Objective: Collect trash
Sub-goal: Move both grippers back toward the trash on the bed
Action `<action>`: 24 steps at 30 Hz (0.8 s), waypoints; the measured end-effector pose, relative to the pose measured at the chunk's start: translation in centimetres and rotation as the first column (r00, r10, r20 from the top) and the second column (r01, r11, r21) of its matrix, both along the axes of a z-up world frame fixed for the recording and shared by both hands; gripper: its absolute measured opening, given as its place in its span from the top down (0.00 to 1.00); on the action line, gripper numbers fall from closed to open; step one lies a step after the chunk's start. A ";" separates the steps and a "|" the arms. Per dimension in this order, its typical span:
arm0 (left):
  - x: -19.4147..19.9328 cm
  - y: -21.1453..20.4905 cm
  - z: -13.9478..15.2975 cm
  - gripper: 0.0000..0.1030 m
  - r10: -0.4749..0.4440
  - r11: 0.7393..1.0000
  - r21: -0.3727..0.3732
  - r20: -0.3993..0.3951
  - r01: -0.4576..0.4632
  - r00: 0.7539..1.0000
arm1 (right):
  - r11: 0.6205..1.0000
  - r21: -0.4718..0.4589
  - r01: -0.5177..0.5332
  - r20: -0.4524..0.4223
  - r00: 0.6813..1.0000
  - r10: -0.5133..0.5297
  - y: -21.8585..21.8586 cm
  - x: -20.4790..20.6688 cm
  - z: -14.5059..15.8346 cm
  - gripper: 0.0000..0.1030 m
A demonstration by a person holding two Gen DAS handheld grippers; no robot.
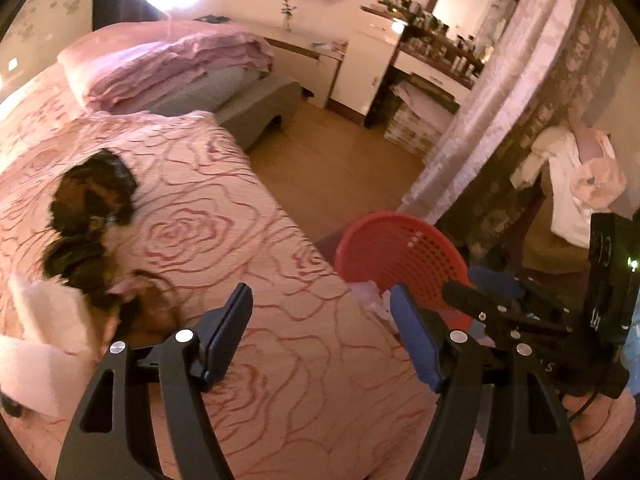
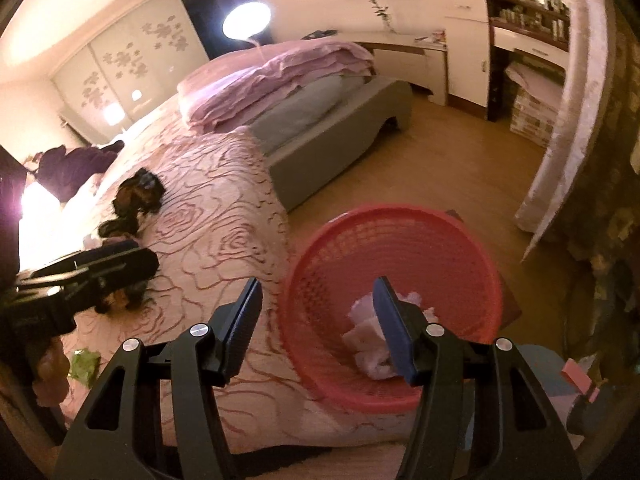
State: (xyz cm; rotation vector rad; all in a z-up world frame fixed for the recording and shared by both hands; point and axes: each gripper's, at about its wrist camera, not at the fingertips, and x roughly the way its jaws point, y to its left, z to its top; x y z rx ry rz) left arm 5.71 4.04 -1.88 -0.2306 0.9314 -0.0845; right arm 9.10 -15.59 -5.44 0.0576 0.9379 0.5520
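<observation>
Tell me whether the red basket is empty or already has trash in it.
Not empty. The right wrist view shows crumpled white tissue lying at the bottom of the red basket.

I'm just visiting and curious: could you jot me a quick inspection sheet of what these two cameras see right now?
Surface: bed with rose-patterned bedspread.
Job's things: red basket on the floor beside the bed, white crumpled tissues inside; green scrap lying on the bed.
Clutter: dark brown items, white paper, folded pink duvet.
Grippers: left gripper open, empty; right gripper open, empty, over the basket.
Cables: nothing seen.
Surroundings: wooden floor, curtain, cluttered shelves.
</observation>
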 end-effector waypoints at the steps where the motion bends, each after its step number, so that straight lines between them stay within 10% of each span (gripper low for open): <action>1: -0.2 0.4 0.1 0.33 0.010 1.000 0.001 0.003 -0.010 1.000 | 1.000 0.000 -0.013 0.001 1.000 0.013 0.5 -0.2 0.1 0.46; 13: -4.9 7.6 2.8 0.32 0.177 0.983 0.041 0.082 -0.180 0.981 | 0.991 -0.012 -0.132 0.008 0.991 0.132 5.5 -1.7 0.8 0.46; 24: -11.8 17.3 3.5 0.32 0.407 0.908 0.067 0.100 -0.414 0.908 | 0.973 -0.028 -0.228 0.007 0.974 0.228 9.6 -2.8 1.2 0.46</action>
